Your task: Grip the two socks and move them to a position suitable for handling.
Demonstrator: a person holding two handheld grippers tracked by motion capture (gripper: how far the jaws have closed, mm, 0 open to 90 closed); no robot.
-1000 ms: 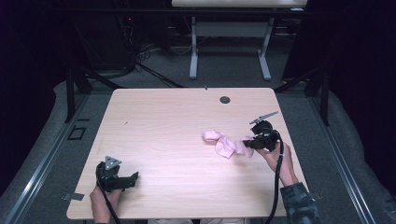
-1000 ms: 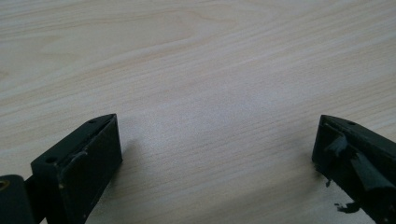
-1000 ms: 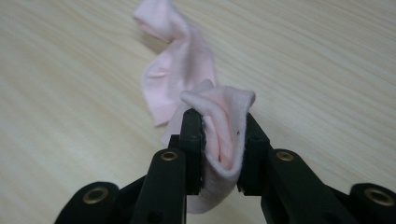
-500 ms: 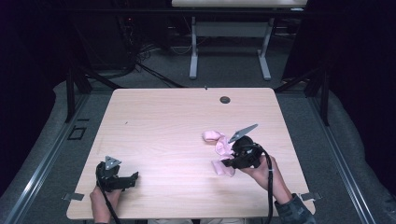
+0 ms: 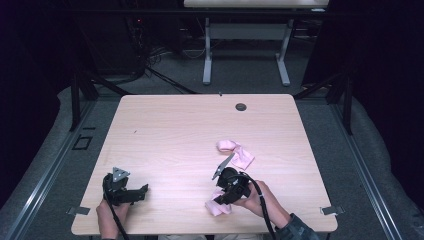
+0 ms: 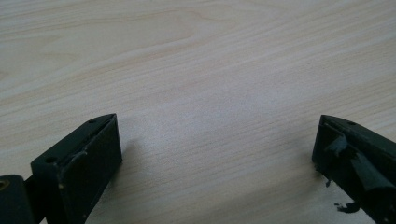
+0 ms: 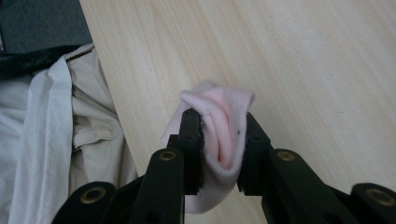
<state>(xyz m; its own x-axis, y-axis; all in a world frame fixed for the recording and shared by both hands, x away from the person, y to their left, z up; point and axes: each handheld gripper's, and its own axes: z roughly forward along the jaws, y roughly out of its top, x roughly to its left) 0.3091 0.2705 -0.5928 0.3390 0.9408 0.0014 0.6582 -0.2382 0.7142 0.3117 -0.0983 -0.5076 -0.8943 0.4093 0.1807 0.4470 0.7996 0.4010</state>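
Right gripper clamps pink sock near bench front edge; second pink sock just behind; left gripper spread wide, nothing between.

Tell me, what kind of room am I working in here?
Likely a lab or recording workspace, not a home: a bare wooden table on grey carpet, dark surroundings, loose cables on the floor behind, and another desk's white frame beyond.

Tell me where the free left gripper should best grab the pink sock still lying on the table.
Probably its rounded end, which bulges up toward the table middle; the rest of the pink sock lies flat. Bring the left gripper, jaws open, in from the left.
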